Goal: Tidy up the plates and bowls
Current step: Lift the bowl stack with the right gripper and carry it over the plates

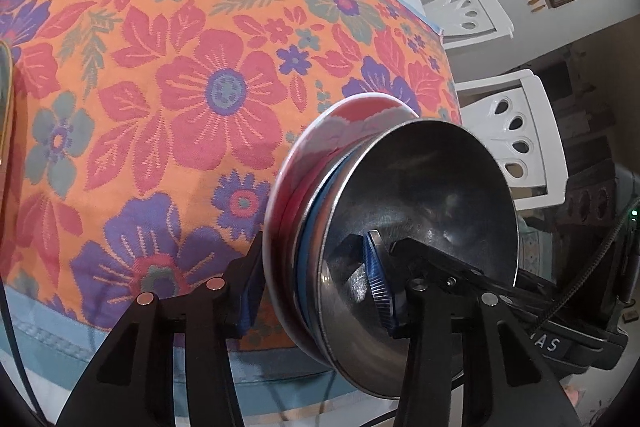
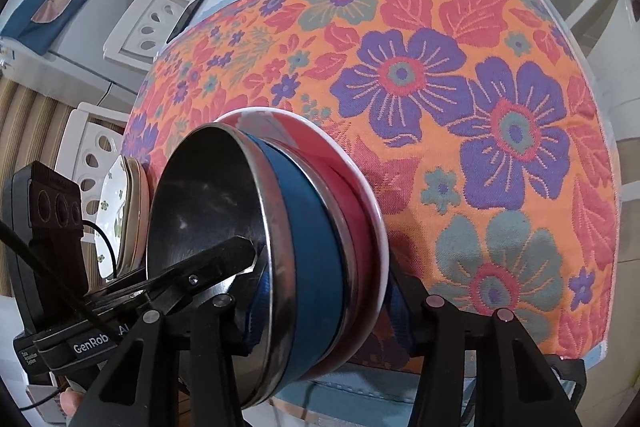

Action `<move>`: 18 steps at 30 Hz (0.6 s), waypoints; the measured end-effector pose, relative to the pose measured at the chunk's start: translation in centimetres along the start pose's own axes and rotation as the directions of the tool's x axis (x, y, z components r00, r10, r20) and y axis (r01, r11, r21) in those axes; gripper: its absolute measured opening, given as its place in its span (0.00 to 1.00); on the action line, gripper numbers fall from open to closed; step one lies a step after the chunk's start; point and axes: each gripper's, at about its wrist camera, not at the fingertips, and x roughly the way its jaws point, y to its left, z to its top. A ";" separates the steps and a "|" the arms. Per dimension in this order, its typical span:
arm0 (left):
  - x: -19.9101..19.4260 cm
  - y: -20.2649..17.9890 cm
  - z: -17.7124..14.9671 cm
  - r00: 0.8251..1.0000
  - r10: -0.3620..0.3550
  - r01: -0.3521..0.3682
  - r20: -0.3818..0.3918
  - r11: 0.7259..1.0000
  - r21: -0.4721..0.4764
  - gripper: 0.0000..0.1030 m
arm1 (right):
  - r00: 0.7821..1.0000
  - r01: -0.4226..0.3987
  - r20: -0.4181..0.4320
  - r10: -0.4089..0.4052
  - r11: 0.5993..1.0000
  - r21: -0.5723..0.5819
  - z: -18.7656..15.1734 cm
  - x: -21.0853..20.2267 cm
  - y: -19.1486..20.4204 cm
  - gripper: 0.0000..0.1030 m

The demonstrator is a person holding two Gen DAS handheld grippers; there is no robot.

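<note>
Both grippers clamped on one nested stack, held on edge above the orange floral tablecloth (image 1: 192, 87): shiny steel bowl (image 1: 432, 195) outermost, blue bowl (image 2: 308, 227) inside the sandwich, red bowl with white rim (image 2: 360, 195) on the far side. Left gripper (image 1: 320, 291) closed across the stack, one finger inside the steel bowl, the other behind the red one; right gripper (image 2: 324, 303) pinching the same stack from the opposite rim. Best done by keeping both grips equally firm, since steel is likely slippery against the pads. Better to level the stack slowly, base down, moving both hands together to avoid twisting the bowls apart. Likely destination beside the flowered white plates (image 2: 116, 215) standing near the table's edge; lower until settled flat, then release one side at a time.
</note>
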 end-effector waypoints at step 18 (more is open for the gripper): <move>-9.8 3.8 2.0 0.983 0.026 -0.024 0.181 1.000 -0.014 0.41 | 0.996 -0.031 0.077 0.041 0.992 -0.124 1.9 -2.1 9.2 0.47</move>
